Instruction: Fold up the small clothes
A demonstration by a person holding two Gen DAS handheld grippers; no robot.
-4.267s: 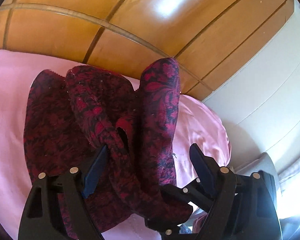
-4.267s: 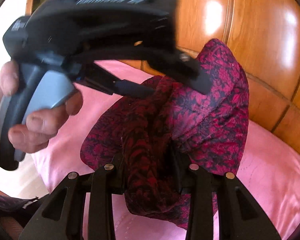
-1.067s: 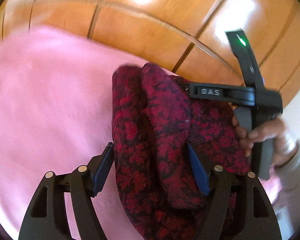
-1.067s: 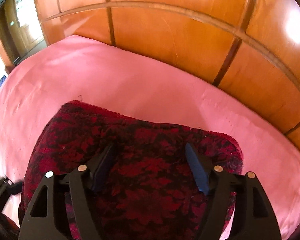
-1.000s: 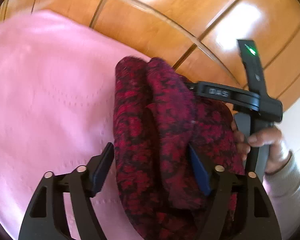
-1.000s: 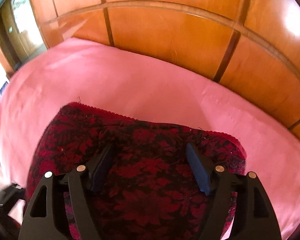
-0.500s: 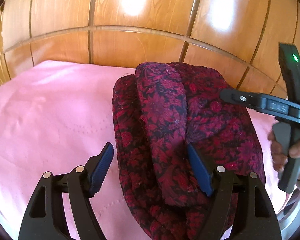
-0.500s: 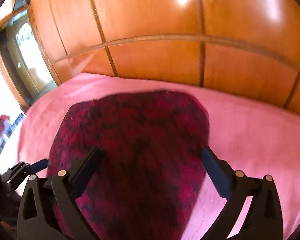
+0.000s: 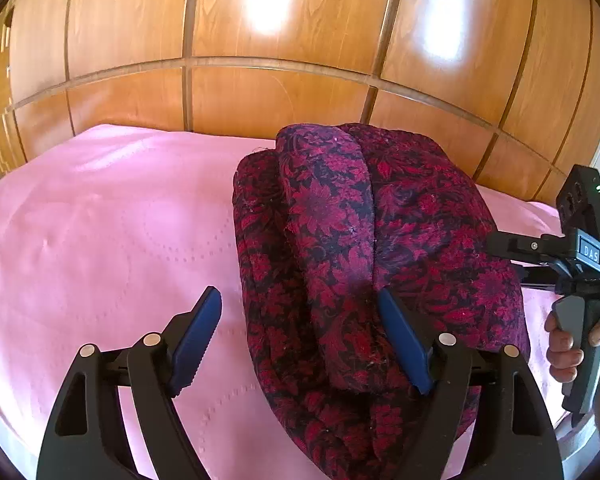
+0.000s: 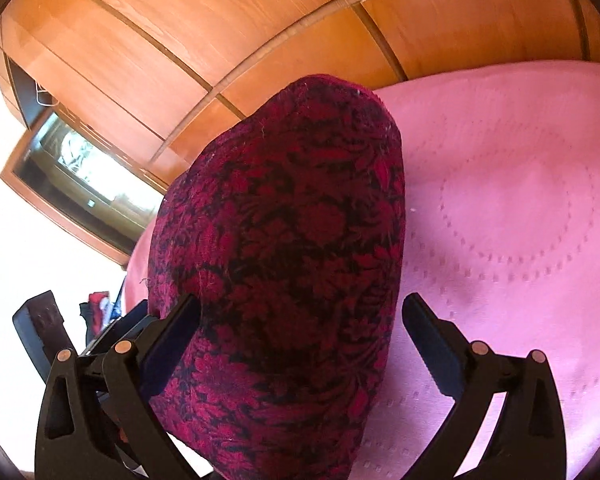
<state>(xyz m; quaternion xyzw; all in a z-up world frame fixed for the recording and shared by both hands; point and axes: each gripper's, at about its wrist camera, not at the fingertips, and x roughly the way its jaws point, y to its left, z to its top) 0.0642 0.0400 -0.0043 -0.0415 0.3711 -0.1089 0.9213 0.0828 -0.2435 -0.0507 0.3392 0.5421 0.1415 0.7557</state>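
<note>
Folded garment [image 9: 380, 248], pink bedspread [image 9: 100, 240], wooden panelling [image 9: 260, 40]

Left gripper [image 9: 300, 344]: black plastic frame, blue ribbed pads [image 9: 198, 334], silver screws. Right gripper [image 10: 300, 344]: same build; seen from the left wrist, grey handle, "DAS" label, green LED.

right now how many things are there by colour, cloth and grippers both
dark red floral garment: 1
pink bed cover: 1
black grippers, left gripper and right gripper: 2
total: 4
</note>
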